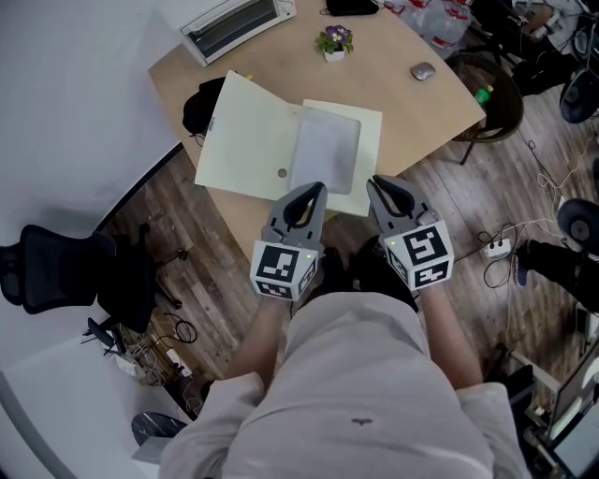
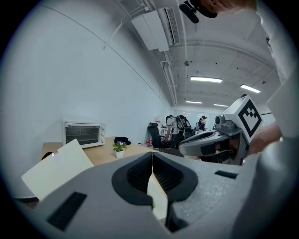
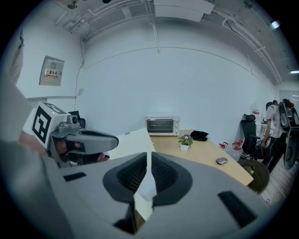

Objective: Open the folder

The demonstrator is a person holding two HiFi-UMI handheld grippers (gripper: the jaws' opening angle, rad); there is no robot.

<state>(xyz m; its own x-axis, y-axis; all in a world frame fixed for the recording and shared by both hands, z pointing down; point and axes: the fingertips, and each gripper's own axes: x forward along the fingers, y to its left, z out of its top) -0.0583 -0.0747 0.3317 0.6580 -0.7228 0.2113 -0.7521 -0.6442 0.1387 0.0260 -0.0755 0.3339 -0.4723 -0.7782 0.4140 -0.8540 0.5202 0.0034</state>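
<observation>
A pale yellow folder (image 1: 248, 140) lies open on the wooden table (image 1: 412, 112). Its left cover is spread out and a clear sleeve (image 1: 326, 150) rests on its right page. Both grippers hover side by side at the table's near edge, pointing at the folder's near edge. My left gripper (image 1: 318, 187) (image 2: 152, 156) is shut with nothing between its pads. The right gripper (image 1: 372, 182) (image 3: 148, 156) has its jaws all but together, a thin slit showing pale folder behind, and nothing is held. The raised left cover (image 2: 58, 170) (image 3: 135, 140) shows in both gripper views.
A white toaster oven (image 1: 234, 23) stands at the table's far edge. A small potted plant (image 1: 334, 42) and a mouse (image 1: 423, 70) lie beyond the folder, and a black object (image 1: 197, 108) sits at its left. A black office chair (image 1: 56, 267) stands on the floor at left.
</observation>
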